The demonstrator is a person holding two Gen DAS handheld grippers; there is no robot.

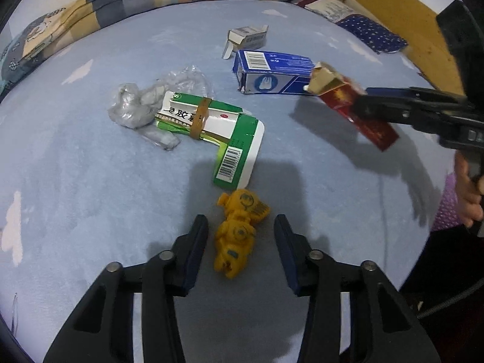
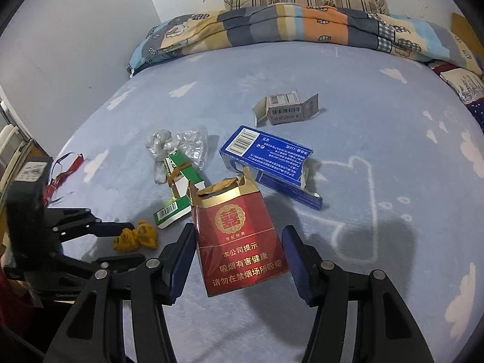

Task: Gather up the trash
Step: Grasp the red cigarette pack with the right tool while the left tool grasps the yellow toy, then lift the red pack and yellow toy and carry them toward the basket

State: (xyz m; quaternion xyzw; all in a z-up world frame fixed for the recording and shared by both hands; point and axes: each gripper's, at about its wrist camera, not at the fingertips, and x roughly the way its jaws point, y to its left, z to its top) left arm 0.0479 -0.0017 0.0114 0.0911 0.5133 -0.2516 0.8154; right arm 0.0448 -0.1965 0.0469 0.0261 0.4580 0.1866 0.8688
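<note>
The left gripper (image 1: 240, 242) points down at the blue bedsheet (image 1: 90, 181) with its jaws apart around a crumpled yellow wrapper (image 1: 237, 233), low in the centre of the left wrist view. Gaps show on both sides between the pads and the wrapper, so nothing is gripped; the wrapper lies on the sheet.

The right gripper (image 2: 239, 260) is clamped on a red cigarette pack (image 2: 239, 242), held off the sheet in the lower centre of the right wrist view, its torn gold top upward. In the left wrist view the same pack sits at the right edge, pinched in the dark jaws, with a hand (image 1: 467, 193) behind them.

The rest of the trash lies on the sheet. A green-and-white box (image 1: 224, 127), flattened and bound with a rubber band, sits mid-frame in the left view, touching a wad of clear plastic (image 1: 145, 103) on its left. A torn blue box (image 1: 272, 75) lies above and right of it, and a small grey box (image 1: 246, 37) with open flaps beyond that, near the top.

A patterned quilt (image 2: 302, 27) runs across the top of both views. In the right view, red-framed glasses (image 2: 65, 166) lie at the left edge.
</note>
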